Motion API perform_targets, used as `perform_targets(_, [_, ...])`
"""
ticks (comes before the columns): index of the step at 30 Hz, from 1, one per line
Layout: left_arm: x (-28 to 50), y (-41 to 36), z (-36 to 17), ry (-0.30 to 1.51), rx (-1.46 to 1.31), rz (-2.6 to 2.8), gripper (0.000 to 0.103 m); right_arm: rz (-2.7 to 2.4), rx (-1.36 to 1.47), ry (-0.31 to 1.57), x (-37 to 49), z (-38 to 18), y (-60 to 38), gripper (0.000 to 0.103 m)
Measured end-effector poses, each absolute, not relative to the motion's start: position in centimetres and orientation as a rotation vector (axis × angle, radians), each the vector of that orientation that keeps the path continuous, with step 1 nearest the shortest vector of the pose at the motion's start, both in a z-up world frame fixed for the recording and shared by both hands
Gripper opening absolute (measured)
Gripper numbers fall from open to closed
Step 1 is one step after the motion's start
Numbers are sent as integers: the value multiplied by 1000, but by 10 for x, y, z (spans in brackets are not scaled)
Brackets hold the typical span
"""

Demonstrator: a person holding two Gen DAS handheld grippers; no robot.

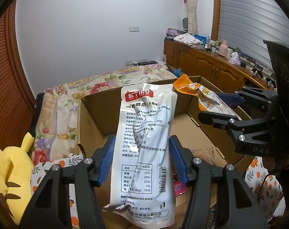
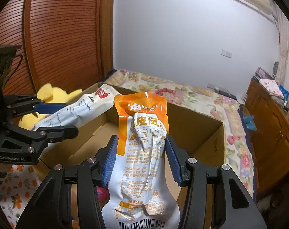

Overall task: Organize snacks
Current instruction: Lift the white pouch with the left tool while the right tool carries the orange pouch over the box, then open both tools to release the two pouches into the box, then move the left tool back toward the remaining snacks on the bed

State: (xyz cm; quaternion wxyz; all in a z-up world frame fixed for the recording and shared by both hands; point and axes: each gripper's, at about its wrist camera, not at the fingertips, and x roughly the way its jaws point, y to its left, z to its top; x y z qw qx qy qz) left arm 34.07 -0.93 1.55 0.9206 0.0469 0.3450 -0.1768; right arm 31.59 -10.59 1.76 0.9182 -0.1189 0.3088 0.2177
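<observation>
Left hand-held gripper (image 1: 141, 159): grasping the white snack pouch (image 1: 144, 143), carried upright above the near edge of the cardboard box (image 1: 92, 118). Right hand-held gripper (image 2: 141, 159): grasping the orange snack pouch (image 2: 144, 143), likewise held over the box. Neither pouch is deposited yet; both placements remain to be done. Cardboard box, open-topped, resting on the bed (image 1: 54, 99): the visible floor appears bare, though the near part is hidden behind the pouches. A pink packet (image 1: 178, 187) lies just below the left gripper; inside or outside the box cannot be told.
</observation>
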Motion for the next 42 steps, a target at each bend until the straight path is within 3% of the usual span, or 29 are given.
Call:
perform_targets(16, [341,-6,12,710,75,-346,64,450,-300,691,316,6,-91,48])
perform_targets(18, [339,-5,15,698,65,-348,65,469,-294,703,316,4,-91,39])
perform_targets(23, [335,-2,19,680,64,-344,66,480,-274,722,316,1,-96,32])
perform_targets(38, [274,0,35,631,64,-375,71,504,-160,609,250,41,-128,35])
perform_targets(42, [251,-2,36,621,71,-396,72,495,-135,588,221,46,-144,40])
